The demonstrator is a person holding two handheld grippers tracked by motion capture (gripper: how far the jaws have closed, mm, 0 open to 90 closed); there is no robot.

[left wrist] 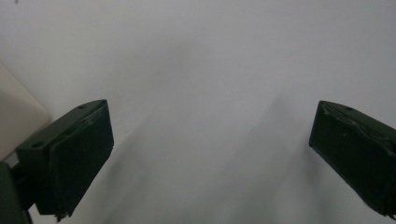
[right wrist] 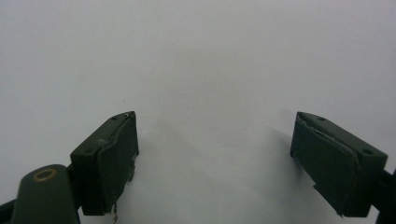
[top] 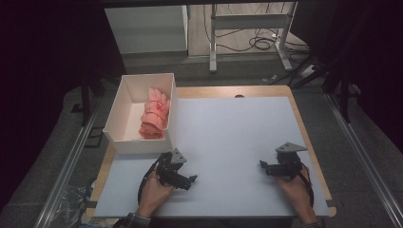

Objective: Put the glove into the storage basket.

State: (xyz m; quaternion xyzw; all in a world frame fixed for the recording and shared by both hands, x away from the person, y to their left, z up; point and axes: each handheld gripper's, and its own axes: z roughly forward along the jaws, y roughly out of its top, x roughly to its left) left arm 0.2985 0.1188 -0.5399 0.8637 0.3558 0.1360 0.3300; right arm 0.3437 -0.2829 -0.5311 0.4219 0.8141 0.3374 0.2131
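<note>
Both grippers empty, low over the white mat.

Left gripper [top: 191, 179] sat lower left, jaws spread wide, holding nothing, just below the white box [top: 119, 111]. Right gripper [top: 262, 164] lower right, also wide and empty. Pink cloth [top: 155, 114] lay inside the box, upper left.

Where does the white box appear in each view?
High view: box, left of the mat, pink cloth inside.
Left gripper view: cream wall at the left edge, likely the box.
Right gripper view: mat between the open jaws.
Shared landmark: the white mat.
</note>
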